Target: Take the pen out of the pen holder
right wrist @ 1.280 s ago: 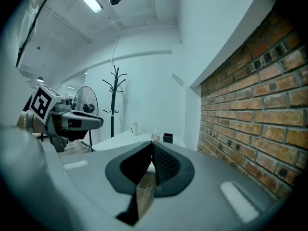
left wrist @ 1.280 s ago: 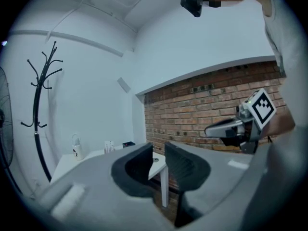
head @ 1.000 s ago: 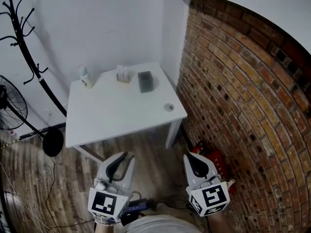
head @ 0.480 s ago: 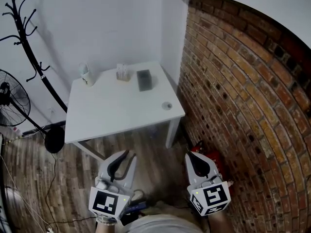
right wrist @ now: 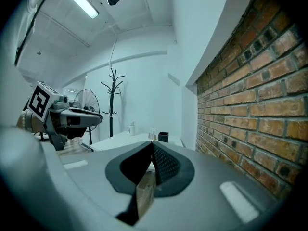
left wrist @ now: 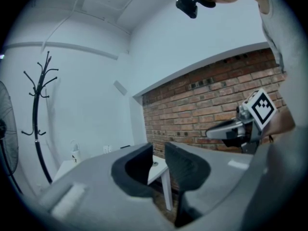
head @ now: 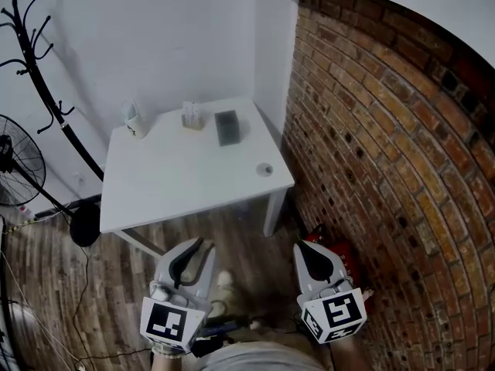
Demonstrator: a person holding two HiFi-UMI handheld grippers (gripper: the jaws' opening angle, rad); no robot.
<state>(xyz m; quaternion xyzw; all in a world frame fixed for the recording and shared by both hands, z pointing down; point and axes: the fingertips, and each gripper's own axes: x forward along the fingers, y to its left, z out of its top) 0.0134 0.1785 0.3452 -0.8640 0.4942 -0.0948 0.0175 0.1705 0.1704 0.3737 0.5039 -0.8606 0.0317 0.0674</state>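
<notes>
A white table [head: 186, 184] stands against the wall, well ahead of both grippers. On its far side sit a dark box-shaped pen holder [head: 227, 127] and a small pale stand [head: 191, 117] with thin upright items; no pen can be made out at this distance. My left gripper [head: 205, 246] hangs low over the wooden floor, open and empty. My right gripper [head: 301, 248] is beside it near the brick wall, shut on nothing. In the left gripper view the left gripper [left wrist: 158, 150] shows a clear gap; in the right gripper view the right gripper [right wrist: 152, 144] has its tips together.
A white bottle [head: 134, 120] stands at the table's back left and a small round object [head: 264, 169] near its right edge. A coat stand [head: 46, 91] and a fan [head: 15, 165] are at left. A brick wall [head: 387, 168] runs along the right, with a red object [head: 340, 253] at its foot.
The table has drifted slightly up and left in the head view. A pale shoe has come into view on the floor between the grippers. Both jaws stand as before.
</notes>
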